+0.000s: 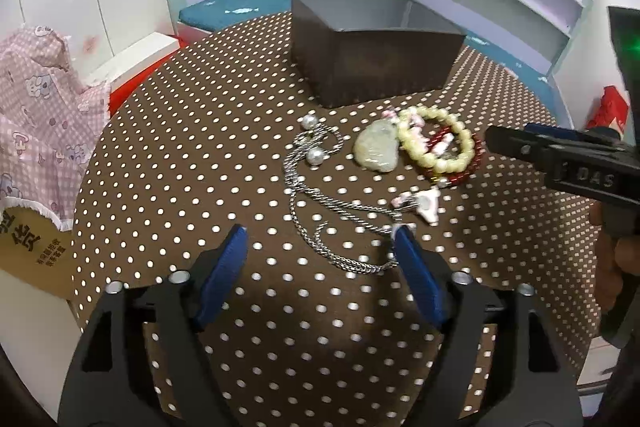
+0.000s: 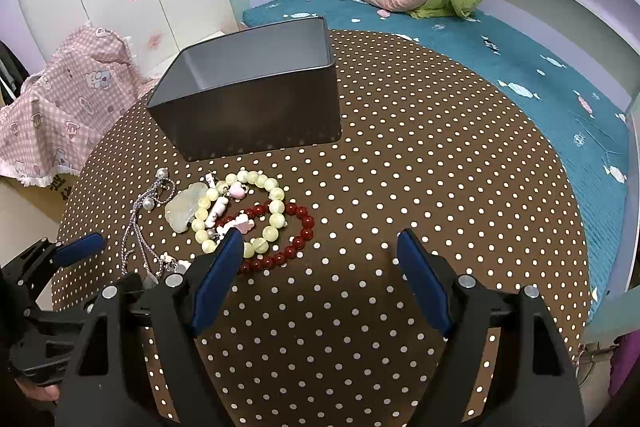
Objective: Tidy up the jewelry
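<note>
Both grippers [image 1: 320, 239] [image 2: 320, 241] open nr jewelry pile [image 2: 240, 215]; grey box [image 2: 256, 107] behind.

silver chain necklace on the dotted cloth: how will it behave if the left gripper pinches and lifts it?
The silver chain necklace lies in loose loops, so it is probably floppy and will dangle. Its pearl beads may swing. It runs near the white charm, so it might snag. The left gripper is open.
</note>
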